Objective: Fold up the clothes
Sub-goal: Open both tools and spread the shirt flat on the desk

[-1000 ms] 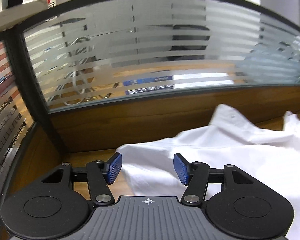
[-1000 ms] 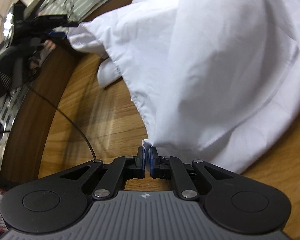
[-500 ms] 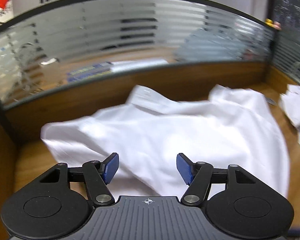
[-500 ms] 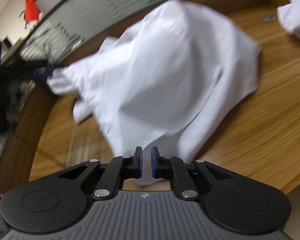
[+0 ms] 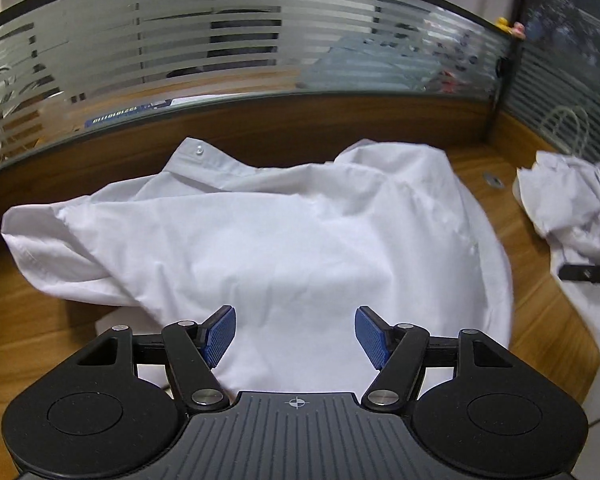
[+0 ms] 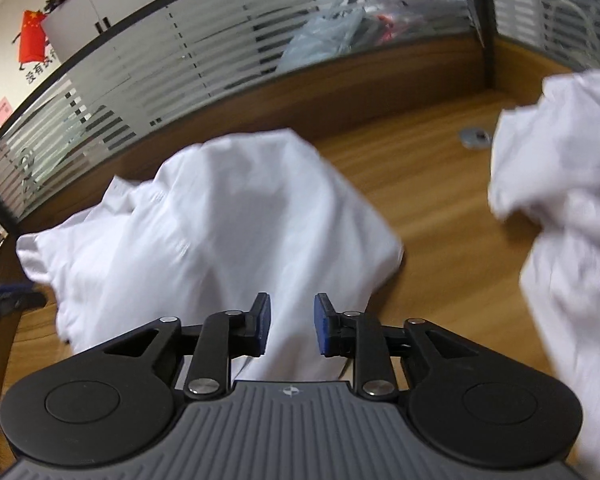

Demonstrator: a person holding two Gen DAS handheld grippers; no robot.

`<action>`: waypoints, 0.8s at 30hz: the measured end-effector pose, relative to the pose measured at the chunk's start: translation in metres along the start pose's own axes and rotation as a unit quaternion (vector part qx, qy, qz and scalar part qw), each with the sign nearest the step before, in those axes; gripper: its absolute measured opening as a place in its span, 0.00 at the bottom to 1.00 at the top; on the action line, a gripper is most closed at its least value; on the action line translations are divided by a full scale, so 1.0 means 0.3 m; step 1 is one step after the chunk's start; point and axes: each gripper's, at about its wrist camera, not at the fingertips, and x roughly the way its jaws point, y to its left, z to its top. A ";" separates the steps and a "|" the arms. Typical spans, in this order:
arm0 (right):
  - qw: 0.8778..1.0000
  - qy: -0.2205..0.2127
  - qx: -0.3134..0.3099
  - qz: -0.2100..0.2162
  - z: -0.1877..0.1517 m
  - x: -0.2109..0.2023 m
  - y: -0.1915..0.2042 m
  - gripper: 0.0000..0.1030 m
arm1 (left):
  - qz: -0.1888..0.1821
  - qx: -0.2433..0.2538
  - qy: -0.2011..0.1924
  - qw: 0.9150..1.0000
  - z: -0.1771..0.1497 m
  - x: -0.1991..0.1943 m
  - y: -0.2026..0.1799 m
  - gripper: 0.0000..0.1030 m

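A white button shirt point(image 5: 284, 236) lies loosely heaped on the wooden desk point(image 5: 32, 320), its collar toward the partition. It also shows in the right wrist view point(image 6: 204, 232). My left gripper point(image 5: 296, 336) is open and empty, over the shirt's near edge. My right gripper point(image 6: 290, 326) is open and empty, just above the shirt's near hem. The right gripper's tip shows at the right edge of the left wrist view point(image 5: 588, 272).
A second crumpled white garment point(image 6: 560, 208) lies at the right of the desk, also in the left wrist view point(image 5: 572, 204). A frosted striped glass partition point(image 5: 220, 48) with a wooden base walls the back. A round metal cable grommet point(image 6: 475, 137) sits in the desk.
My right gripper has opened and let go of the shirt's hem, and the shirt has settled on the desk. My left gripper has swung right to face the shirt, still open.
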 end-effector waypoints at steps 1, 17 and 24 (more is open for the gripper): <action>1.000 0.000 -0.008 0.001 0.041 0.021 -0.027 0.30 | 0.004 -0.008 0.000 1.000 0.011 0.008 -0.016 0.67; 0.962 0.054 -0.224 0.147 0.673 0.475 0.015 0.39 | 0.148 -0.140 0.001 0.979 0.074 0.113 -0.044 0.67; 0.911 0.096 -0.334 0.223 0.805 0.690 0.234 0.49 | 0.195 -0.263 0.017 0.945 -0.005 0.106 0.141 0.67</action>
